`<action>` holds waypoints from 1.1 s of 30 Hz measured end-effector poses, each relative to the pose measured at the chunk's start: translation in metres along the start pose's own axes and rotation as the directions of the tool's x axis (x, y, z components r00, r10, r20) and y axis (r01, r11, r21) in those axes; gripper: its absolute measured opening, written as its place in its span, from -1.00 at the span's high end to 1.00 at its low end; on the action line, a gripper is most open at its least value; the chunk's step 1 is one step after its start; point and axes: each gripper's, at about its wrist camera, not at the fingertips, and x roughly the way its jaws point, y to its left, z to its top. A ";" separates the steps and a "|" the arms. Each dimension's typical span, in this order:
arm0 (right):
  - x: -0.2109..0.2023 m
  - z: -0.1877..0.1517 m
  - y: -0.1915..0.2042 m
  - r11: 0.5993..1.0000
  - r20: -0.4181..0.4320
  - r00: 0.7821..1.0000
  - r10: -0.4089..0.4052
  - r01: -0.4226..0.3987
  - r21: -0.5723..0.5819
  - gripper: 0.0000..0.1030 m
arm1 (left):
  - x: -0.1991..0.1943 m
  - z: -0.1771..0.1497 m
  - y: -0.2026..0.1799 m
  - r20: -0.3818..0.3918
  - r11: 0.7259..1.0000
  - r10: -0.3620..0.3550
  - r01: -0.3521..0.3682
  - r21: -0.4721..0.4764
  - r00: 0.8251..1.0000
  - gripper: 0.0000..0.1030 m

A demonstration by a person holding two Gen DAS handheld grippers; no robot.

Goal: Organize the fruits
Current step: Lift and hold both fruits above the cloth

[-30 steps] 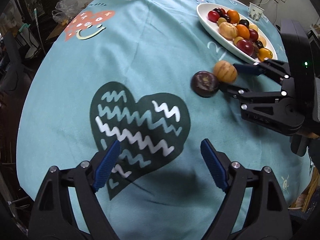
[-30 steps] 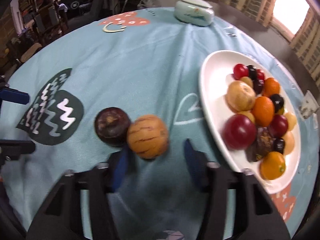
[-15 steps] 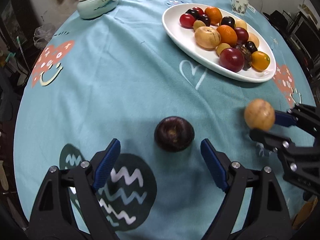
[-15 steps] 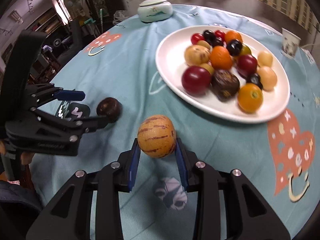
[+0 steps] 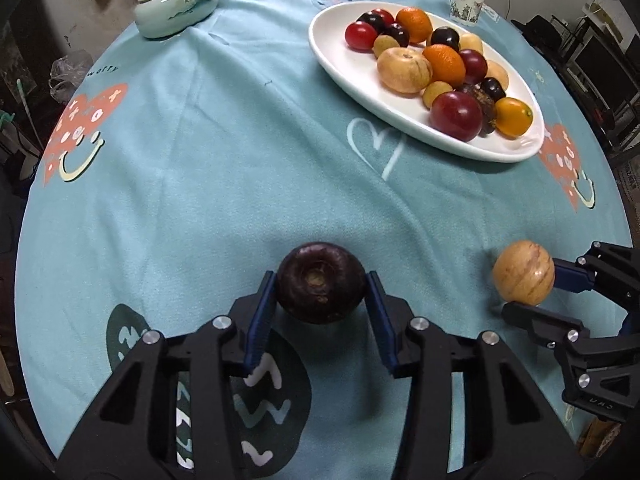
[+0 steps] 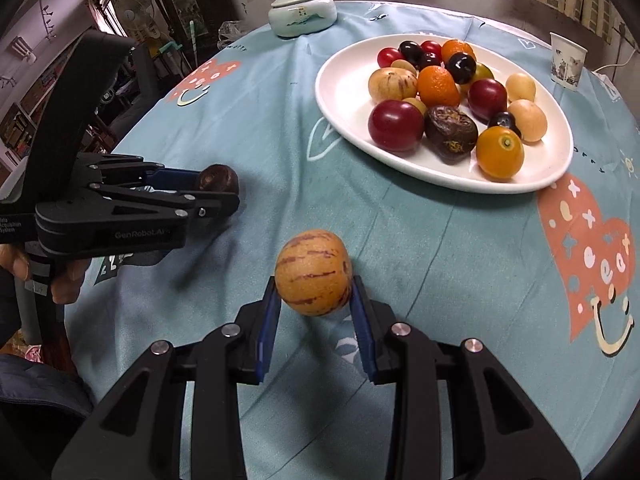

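Note:
My left gripper (image 5: 320, 308) is shut on a dark purple round fruit (image 5: 321, 282), near the tablecloth at the table's near side; it also shows in the right wrist view (image 6: 218, 178). My right gripper (image 6: 314, 312) is shut on a tan striped melon-like fruit (image 6: 313, 272) and holds it above the cloth; it shows at the right of the left wrist view (image 5: 523, 272). A white oval plate (image 5: 340, 50) with several red, orange, yellow and dark fruits lies at the far right, and its rim shows in the right wrist view (image 6: 340, 92).
A pale green lidded ceramic jar (image 5: 176, 4) stands at the far left of the round table. A paper cup (image 6: 567, 60) stands behind the plate. The teal cloth has heart prints. The table edge curves close on all sides.
My left gripper moved forward and closed on the dark purple fruit, which lay free between its open fingers before. My right gripper, holding the striped fruit, pulled it back from the plate.

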 end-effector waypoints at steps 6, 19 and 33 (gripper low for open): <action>-0.006 -0.010 0.007 1.000 0.002 1.000 -0.020 0.020 0.011 0.32 | -0.018 -0.007 -0.014 0.023 0.999 0.008 -0.009 0.042 1.000 0.12; -0.024 -0.048 0.016 0.998 0.008 1.000 -0.018 0.018 0.063 0.32 | -0.046 -0.037 -0.059 0.049 0.985 0.011 -0.019 0.173 0.999 0.12; -0.045 -0.078 0.030 0.997 0.025 1.000 -0.003 0.001 0.081 0.32 | -0.069 -0.052 -0.085 0.085 0.974 -0.013 -0.007 0.228 0.996 0.12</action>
